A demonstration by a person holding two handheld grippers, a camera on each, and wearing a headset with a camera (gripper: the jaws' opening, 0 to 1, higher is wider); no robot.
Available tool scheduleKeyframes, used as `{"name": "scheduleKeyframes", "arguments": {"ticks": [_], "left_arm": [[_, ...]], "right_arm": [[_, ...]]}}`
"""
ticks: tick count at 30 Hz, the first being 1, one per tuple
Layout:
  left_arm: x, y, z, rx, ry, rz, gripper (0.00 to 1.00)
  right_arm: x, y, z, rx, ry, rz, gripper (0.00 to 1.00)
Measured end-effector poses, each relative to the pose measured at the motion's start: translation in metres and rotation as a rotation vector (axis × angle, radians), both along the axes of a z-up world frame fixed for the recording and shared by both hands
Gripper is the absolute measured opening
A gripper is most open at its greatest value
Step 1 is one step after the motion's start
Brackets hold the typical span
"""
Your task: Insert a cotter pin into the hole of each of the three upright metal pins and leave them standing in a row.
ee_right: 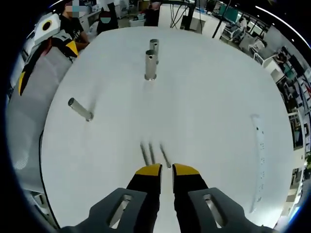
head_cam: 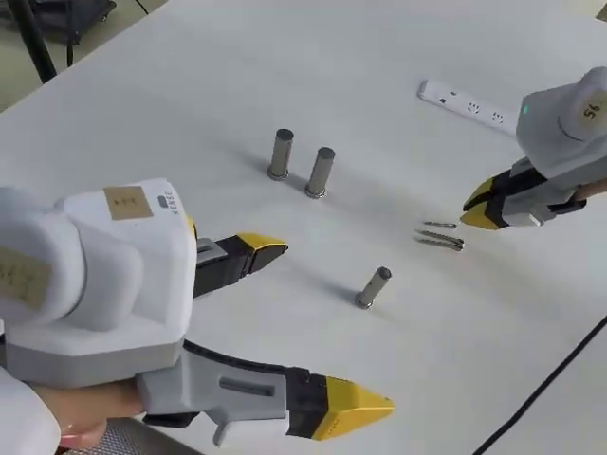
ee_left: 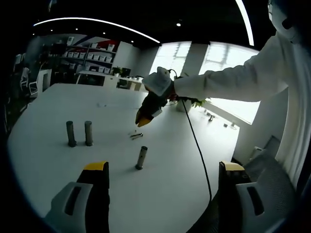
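In the head view, the left gripper point(head_cam: 313, 327) is seen at the lower left with its jaws spread wide over the white table point(head_cam: 190, 76), nothing between them. Two metal pins point(head_cam: 281, 154) point(head_cam: 321, 172) are stood side by side further back. A third metal pin point(head_cam: 373, 287) is set apart, nearer the left gripper. The cotter pins point(head_cam: 439, 237) are laid flat just ahead of the right gripper point(head_cam: 479, 210), whose yellow tips are drawn nearly together. A power strip point(head_cam: 469, 106) is seen beyond, and a black cable point(head_cam: 550, 379) at the lower right.

In the left gripper view, the wide-open jaws are seen at the bottom; the pair of pins point(ee_left: 71, 133) point(ee_left: 88, 133) is upright at the left, the single pin point(ee_left: 141, 158) between the jaws' lines, and the cotter pins point(ee_left: 136, 136) below the right gripper point(ee_left: 145, 116).

In the right gripper view, only a narrow gap is left between the jaws of the right gripper point(ee_right: 166, 171) — nothing is clamped. The cotter pins point(ee_right: 153, 153) are found just beyond the tips, untouched, with all three metal pins point(ee_right: 150, 64) point(ee_right: 154, 46) point(ee_right: 80, 109) further off.
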State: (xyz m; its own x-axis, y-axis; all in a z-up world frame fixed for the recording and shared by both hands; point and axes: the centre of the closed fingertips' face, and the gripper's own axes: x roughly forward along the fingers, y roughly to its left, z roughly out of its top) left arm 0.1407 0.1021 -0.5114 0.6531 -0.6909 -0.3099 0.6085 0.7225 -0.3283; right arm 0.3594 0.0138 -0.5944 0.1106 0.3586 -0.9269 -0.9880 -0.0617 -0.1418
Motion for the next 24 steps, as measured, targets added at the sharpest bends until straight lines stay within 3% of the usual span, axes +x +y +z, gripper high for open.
{"name": "scheduleKeyframes", "arguments": {"ticks": [5,11,14,18,24], "left_arm": [[0.000,0.002,-0.007,0.001,0.024,0.012,0.93],[-0.002,-0.001,-0.005,-0.005,0.020,-0.006,0.91],[-0.006,-0.003,-0.012,0.034,0.034,-0.032,0.93],[-0.008,-0.004,-0.016,0.052,0.045,-0.046,0.93],[-0.009,-0.002,-0.014,0.023,0.049,-0.045,0.91]], "right_arm": [[0.000,0.006,-0.006,-0.035,-0.025,0.028,0.03],[-0.004,0.008,-0.017,-0.072,0.006,0.046,0.05],[-0.003,0.008,-0.019,-0.091,-0.001,0.058,0.04],[-0.005,0.010,-0.023,-0.124,0.000,0.094,0.04],[-0.010,0.012,-0.021,-0.164,0.025,0.143,0.00]]}}
